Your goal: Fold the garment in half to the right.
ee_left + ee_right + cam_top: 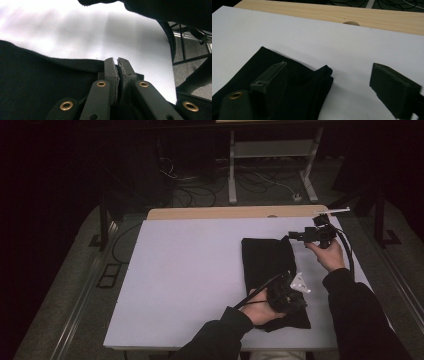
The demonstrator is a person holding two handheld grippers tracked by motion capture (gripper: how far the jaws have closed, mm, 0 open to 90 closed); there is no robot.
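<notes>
A folded black cloth (pixel 270 275) is laid on the right half of the white tabletop (pixel 190 275), reaching from the middle of that half down to the near edge. Its near end is pinched by the left gripper (pixel 286 296), whose fingers (pixel 111 75) are clenched on the fabric close to the near right corner of the tabletop. The right gripper (pixel 300 236) is held just beyond the cloth's far right corner, near the right edge of the tabletop; its fingers (pixel 395 91) are spread wide and released, with nothing pressed between them.

In the left gripper view, the cloth's edge (pixel 50 82) is seen running up to the closed fingers, with a fold of fabric caught between the pads, a detail too small to be made out in the high view. In the right gripper view, the cloth's far corner (pixel 312 85) is seen as stacked folded layers, lying below and between the parted fingers but touched by neither pad. A wooden strip (pixel 362 15) along the far edge of the tabletop is also shown there. No containers are seen on the tabletop.
</notes>
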